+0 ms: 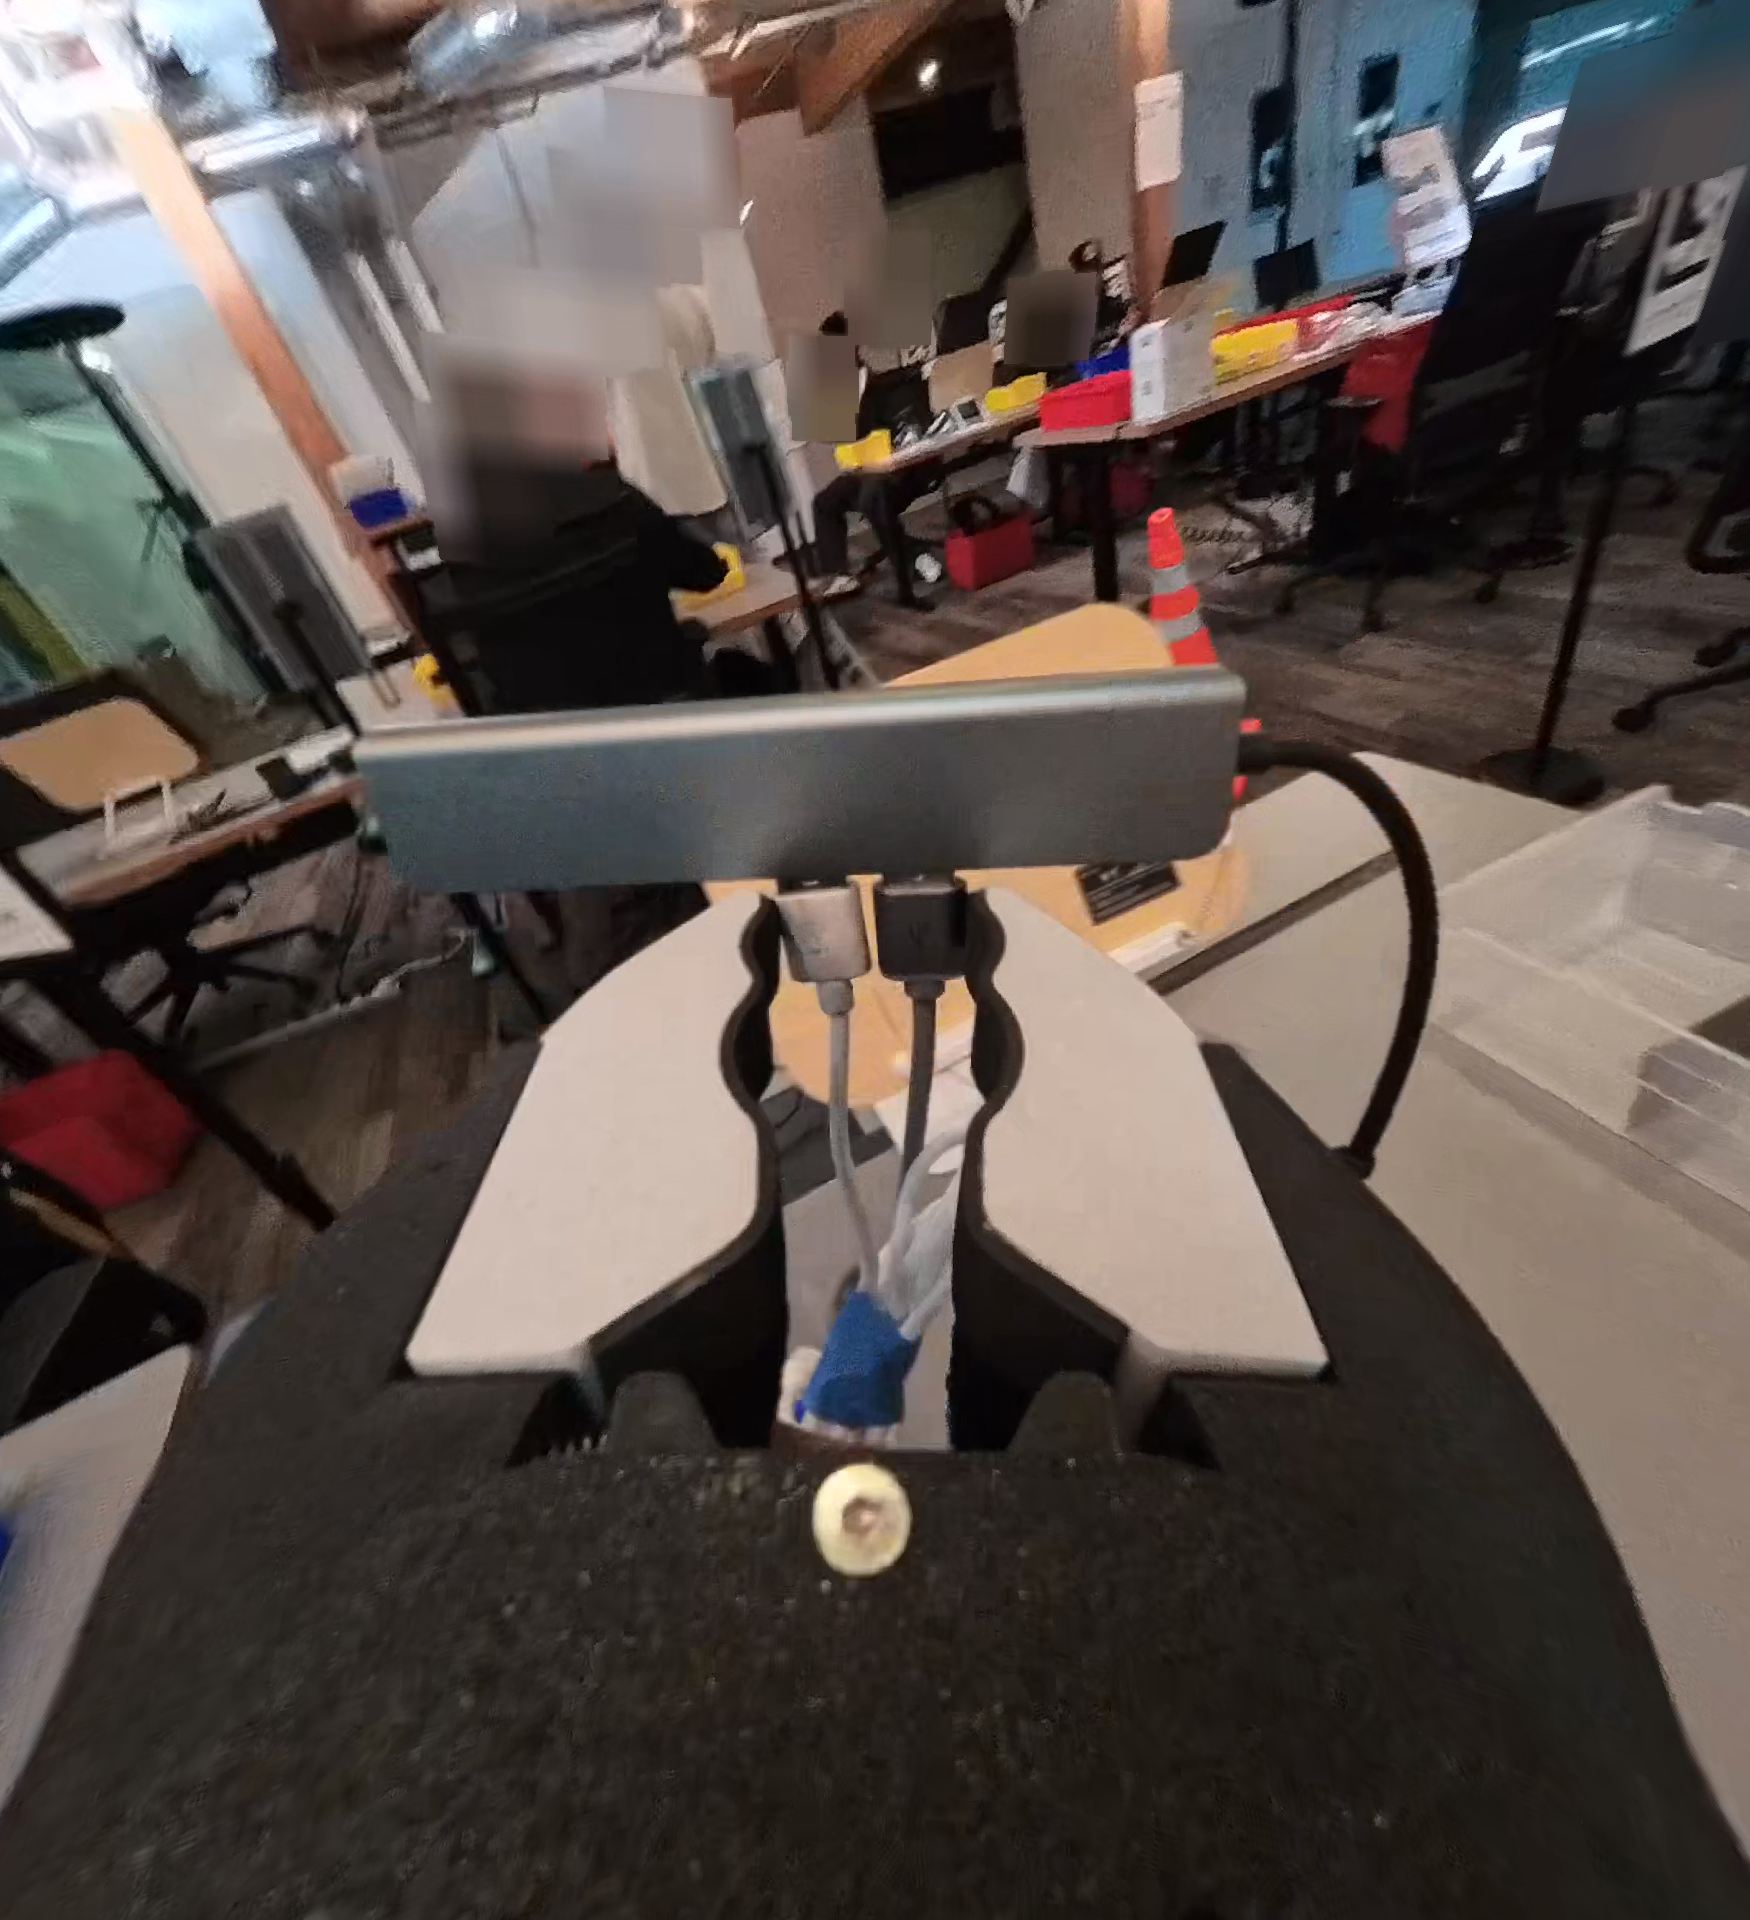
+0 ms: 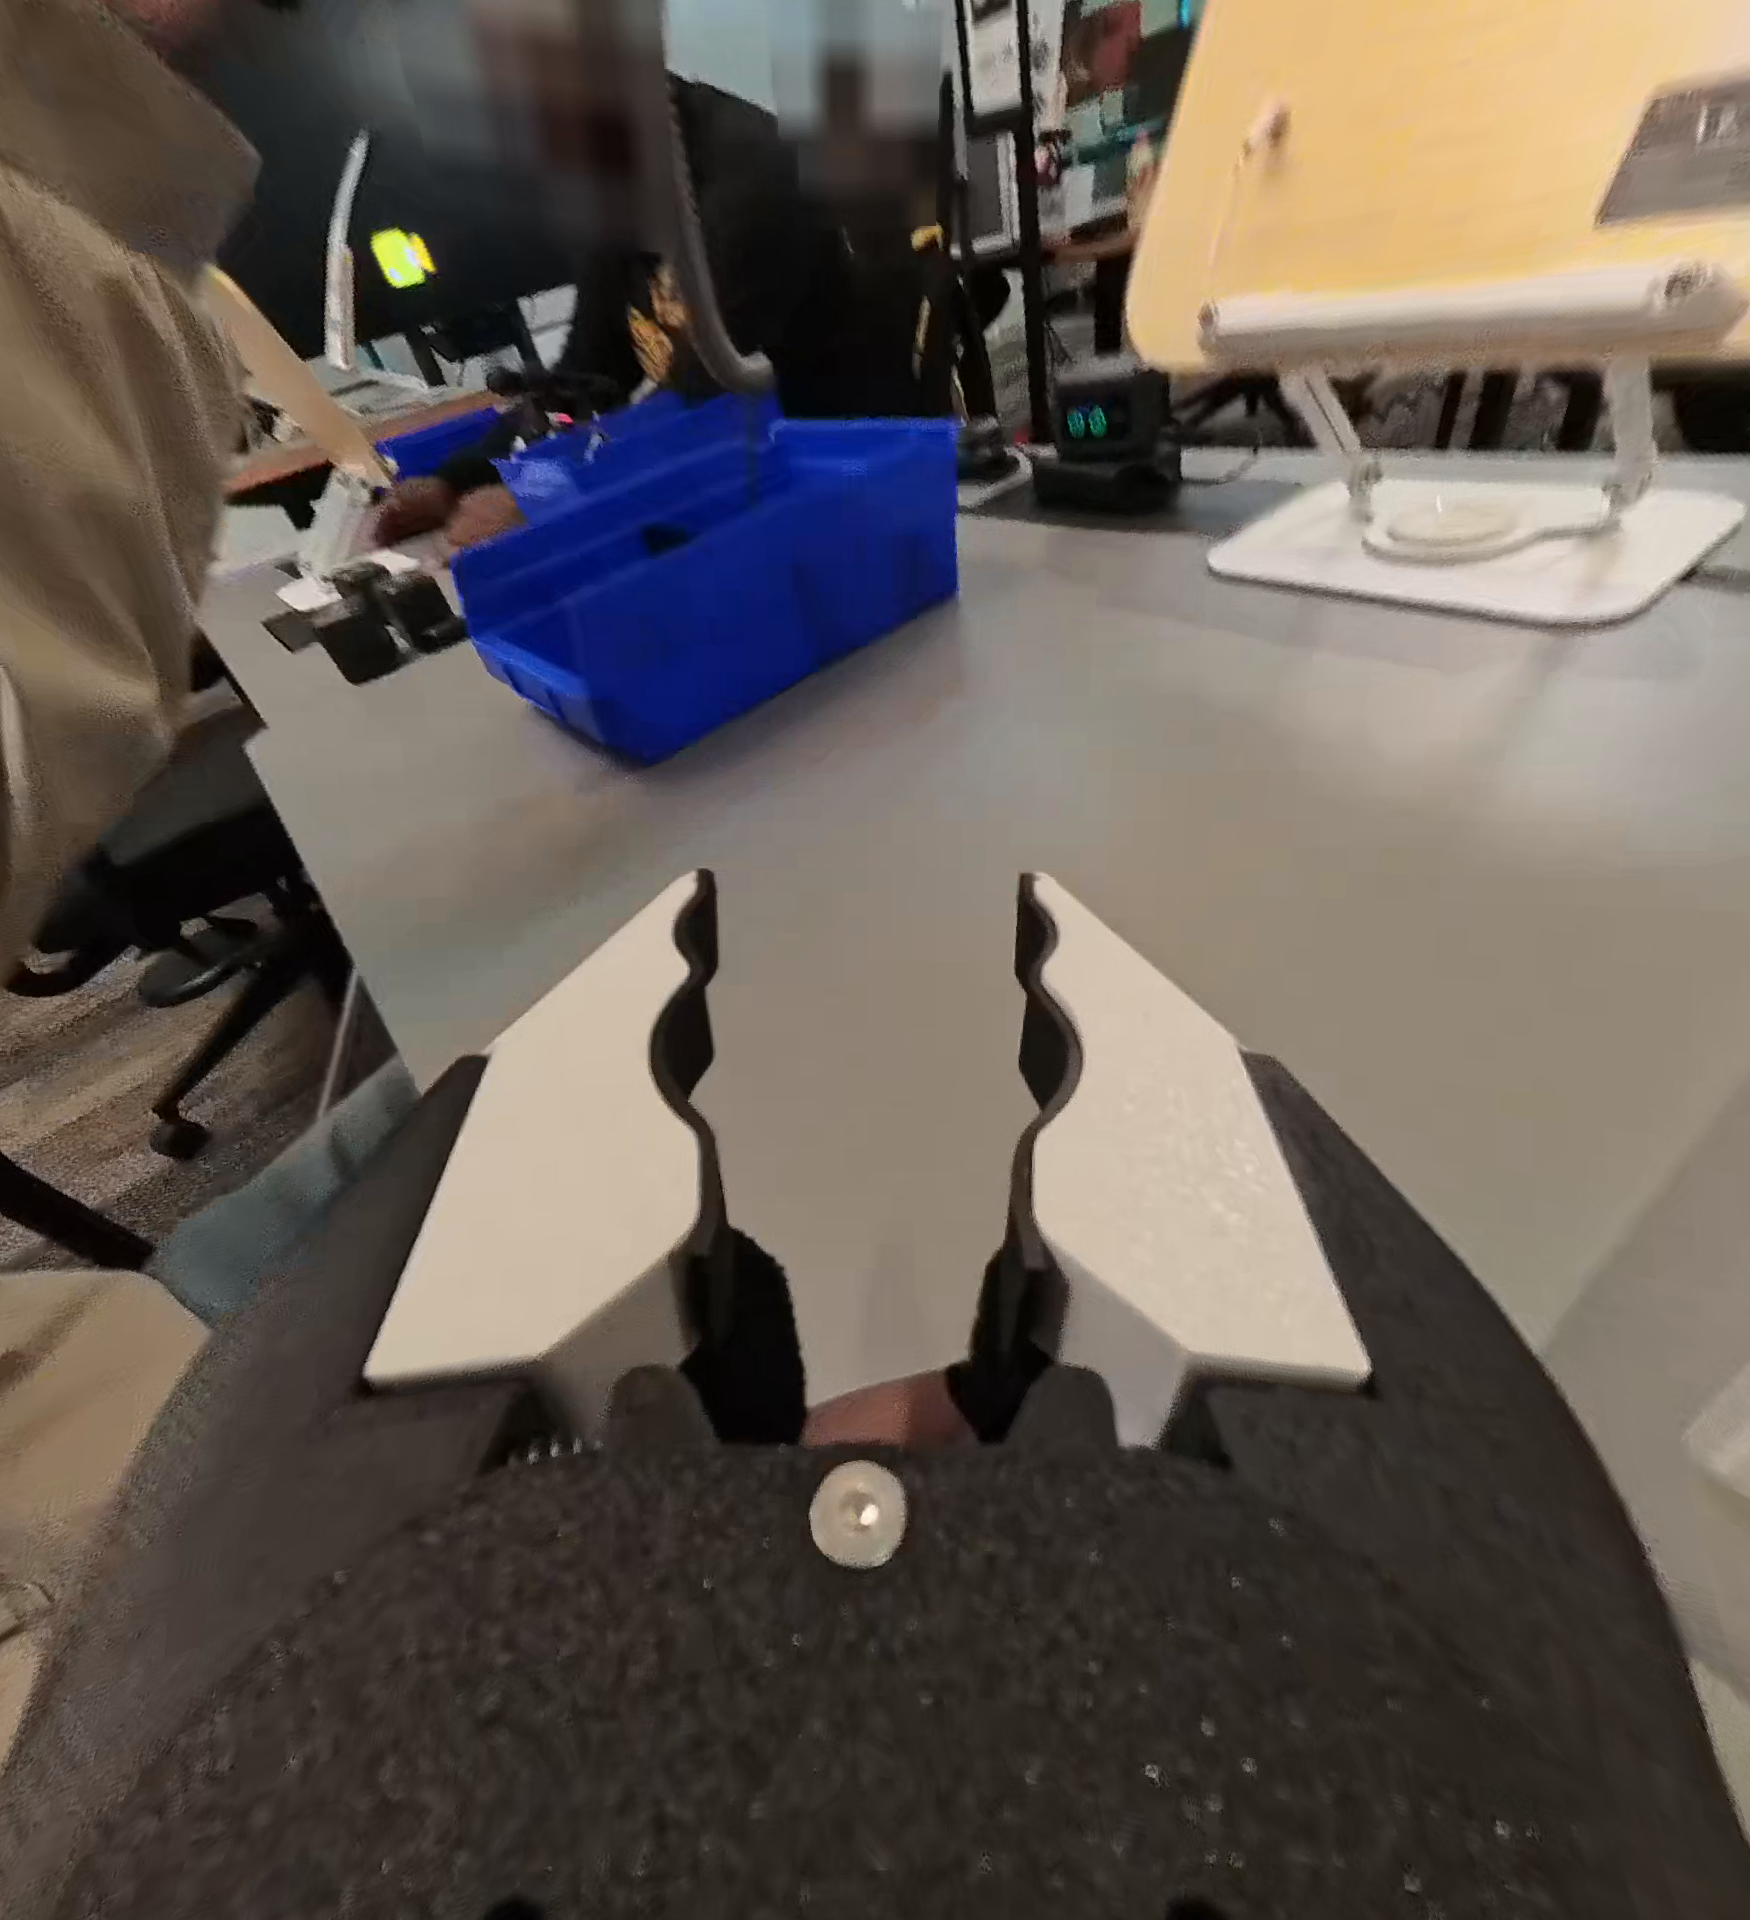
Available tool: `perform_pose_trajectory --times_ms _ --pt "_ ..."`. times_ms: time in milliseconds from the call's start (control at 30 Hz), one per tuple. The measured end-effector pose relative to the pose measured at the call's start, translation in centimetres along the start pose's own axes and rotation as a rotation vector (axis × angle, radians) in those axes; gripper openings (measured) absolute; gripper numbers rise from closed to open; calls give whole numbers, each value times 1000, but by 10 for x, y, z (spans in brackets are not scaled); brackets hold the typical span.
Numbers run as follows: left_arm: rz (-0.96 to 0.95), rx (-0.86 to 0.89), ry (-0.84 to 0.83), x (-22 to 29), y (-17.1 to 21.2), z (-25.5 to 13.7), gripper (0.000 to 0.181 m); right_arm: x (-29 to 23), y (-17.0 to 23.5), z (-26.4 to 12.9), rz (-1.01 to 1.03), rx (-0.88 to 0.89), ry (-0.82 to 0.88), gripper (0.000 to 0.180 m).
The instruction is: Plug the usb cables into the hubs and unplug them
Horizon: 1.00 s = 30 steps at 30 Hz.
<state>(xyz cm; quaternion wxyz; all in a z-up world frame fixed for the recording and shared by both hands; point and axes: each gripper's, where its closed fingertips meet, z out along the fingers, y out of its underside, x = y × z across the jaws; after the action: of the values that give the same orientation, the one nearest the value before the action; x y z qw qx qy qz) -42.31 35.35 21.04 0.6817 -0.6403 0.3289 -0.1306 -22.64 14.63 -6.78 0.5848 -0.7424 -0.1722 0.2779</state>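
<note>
Left wrist view: left tongs (image 1: pixel 871 940) narrowed around two USB plugs, a silver plug (image 1: pixel 822 928) at 11 o'clock of the gap and a black plug (image 1: pixel 918 925) just beside it at 1 o'clock, both seated in the lower edge of a grey metal hub (image 1: pixel 798 784) held level in the air across the fingertips. Pale cable (image 1: pixel 843 1122) and grey cable (image 1: pixel 918 1081) trailing back between the fingers to a bundle wrapped in blue tape (image 1: pixel 860 1366) at 6 o'clock. Hub's own black cord (image 1: pixel 1390 935) looping down at 3 o'clock toward the grey bench (image 1: pixel 1536 1403), beside a clear plastic tray (image 1: pixel 1660 966). Right wrist view: right tongs (image 2: pixel 866 904) spread wide, holding nothing, above bare bench. Blue bin (image 2: pixel 725 582) at 11 o'clock, white stand (image 2: pixel 1473 540) at 1 o'clock, well apart.
</note>
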Motion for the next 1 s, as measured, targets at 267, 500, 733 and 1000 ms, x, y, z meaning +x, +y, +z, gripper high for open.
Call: perform_pose_trajectory --times_ms 267,500,733,1000 --pt "181 166 47 71 -141 -20 34 -23 -79 -21 -6 110 -60 60" --pt "135 47 96 89 -105 0 34 -28 -60 -25 187 147 -104 59" --pt "76 -179 98 105 40 36 34 -93 -6 -31 9 -192 -371 63" --pt "-102 -326 266 173 157 29 34 -36 -68 -2 113 35 -119 58"
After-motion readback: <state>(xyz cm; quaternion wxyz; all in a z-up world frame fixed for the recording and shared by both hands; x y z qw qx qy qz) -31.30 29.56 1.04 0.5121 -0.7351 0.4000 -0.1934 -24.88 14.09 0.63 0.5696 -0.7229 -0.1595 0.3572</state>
